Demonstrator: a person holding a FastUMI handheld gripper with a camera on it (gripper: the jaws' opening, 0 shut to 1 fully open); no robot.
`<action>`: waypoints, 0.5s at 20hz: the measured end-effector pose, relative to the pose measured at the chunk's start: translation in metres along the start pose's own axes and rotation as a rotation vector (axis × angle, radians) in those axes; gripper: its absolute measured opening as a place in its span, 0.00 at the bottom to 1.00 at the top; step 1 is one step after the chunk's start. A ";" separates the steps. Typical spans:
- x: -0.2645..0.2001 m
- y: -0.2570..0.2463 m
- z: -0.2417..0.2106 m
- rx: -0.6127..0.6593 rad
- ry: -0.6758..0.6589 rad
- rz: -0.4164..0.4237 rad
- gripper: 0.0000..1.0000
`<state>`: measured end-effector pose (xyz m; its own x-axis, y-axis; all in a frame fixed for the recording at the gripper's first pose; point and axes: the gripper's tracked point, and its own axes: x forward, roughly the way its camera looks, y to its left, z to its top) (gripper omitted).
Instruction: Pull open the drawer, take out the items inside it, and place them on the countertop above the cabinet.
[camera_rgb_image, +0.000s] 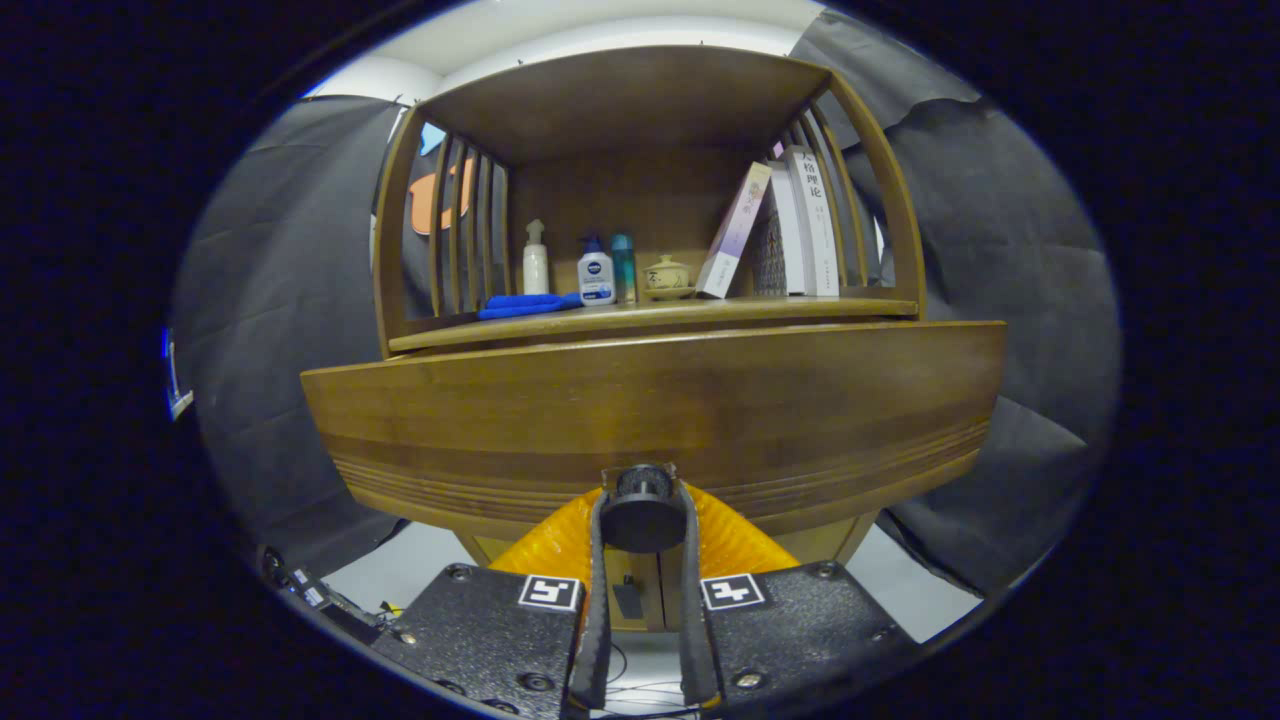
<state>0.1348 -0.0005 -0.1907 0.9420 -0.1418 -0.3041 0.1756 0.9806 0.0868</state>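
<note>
1. The tongs (642, 520) are clamped on the drawer knob (642, 505), one finger pressing each side of the round dark knob, which sits right between the fingertips.
2. The knob is fixed low on the drawer front (655, 410), a wide wooden panel that spans the view straight ahead of the fingers and bulges toward the camera.
3. The relation that matters: the drawer front lies square-on ahead, its long axis running side to side across the fingers, so the pull has to come straight back along the line of the fingers, not sideways.
4. The drawer looks already drawn out a little from the cabinet, though the fisheye bend makes that hard to be sure of; its inside and whatever lies in it are hidden behind the panel.
5. Above the panel is the bench (650, 312), the cabinet's top, where the items are to go. It already carries a blue cloth (528, 305), a few bottles (596, 276), a small lidded pot (666, 275) and leaning books (790, 225), with free room at its front edge.
6. My judgement: the opening step is in hand, and emptying has not begun.
</note>
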 end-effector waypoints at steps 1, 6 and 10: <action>-0.007 0.000 -0.003 -0.004 0.003 0.006 0.31; -0.042 -0.002 -0.021 -0.020 0.021 0.017 0.31; -0.066 -0.004 -0.030 -0.023 0.020 0.030 0.31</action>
<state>0.0638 0.0092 -0.1993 0.9407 -0.1098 -0.3211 0.1407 0.9872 0.0748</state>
